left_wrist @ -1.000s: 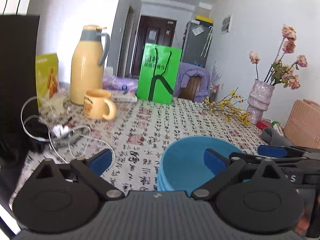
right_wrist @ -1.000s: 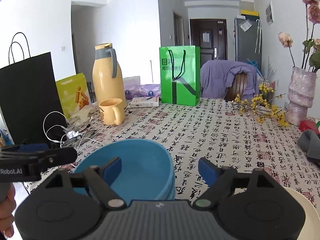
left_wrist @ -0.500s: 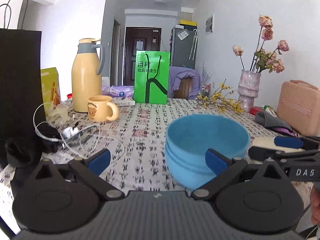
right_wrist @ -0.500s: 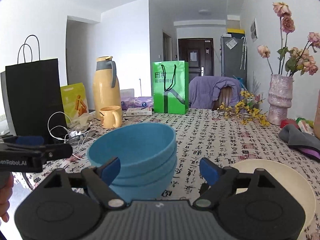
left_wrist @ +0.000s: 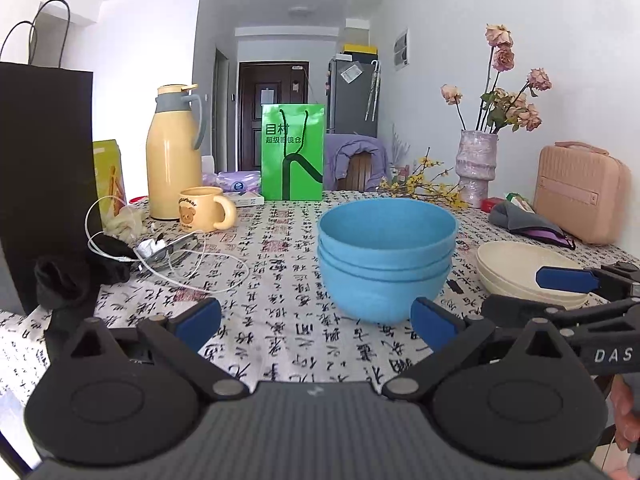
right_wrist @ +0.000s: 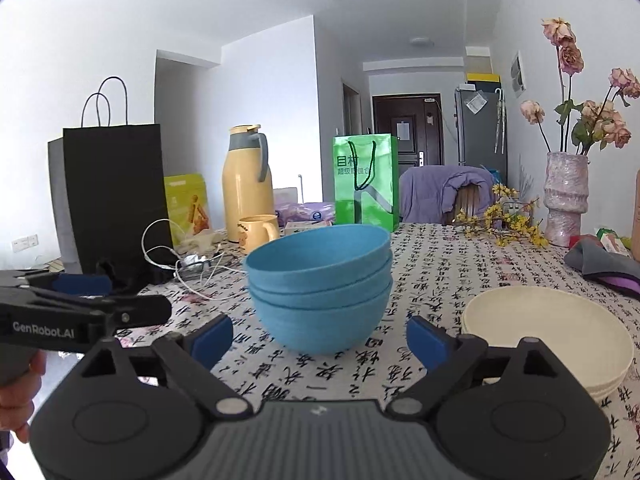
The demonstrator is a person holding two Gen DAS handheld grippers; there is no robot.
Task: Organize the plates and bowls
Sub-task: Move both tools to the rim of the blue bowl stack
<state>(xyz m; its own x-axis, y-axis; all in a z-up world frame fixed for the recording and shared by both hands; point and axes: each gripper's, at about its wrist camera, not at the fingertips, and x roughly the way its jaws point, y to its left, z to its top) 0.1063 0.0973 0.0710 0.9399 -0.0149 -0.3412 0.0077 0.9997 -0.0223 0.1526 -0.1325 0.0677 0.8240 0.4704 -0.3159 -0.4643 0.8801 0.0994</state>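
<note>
A stack of three blue bowls (left_wrist: 386, 264) stands on the patterned tablecloth, also in the right wrist view (right_wrist: 320, 288). A stack of cream plates (left_wrist: 524, 270) sits to its right, also in the right wrist view (right_wrist: 552, 332). My left gripper (left_wrist: 316, 322) is open and empty, a little short of the bowls. My right gripper (right_wrist: 320, 338) is open and empty, just in front of the bowls. Each gripper shows at the edge of the other's view.
A black paper bag (left_wrist: 44, 184), white cables (left_wrist: 192, 268), a yellow mug (left_wrist: 202, 208) and a yellow thermos (left_wrist: 174, 152) stand at the left. A green bag (left_wrist: 292, 152) is at the back. A vase (left_wrist: 478, 168), pink case (left_wrist: 580, 196) and grey cloth (left_wrist: 524, 220) are right.
Both grippers have drawn back and lowered from over the bowls. The bowl stack now stands free in front of them, and the plates have come into view.
</note>
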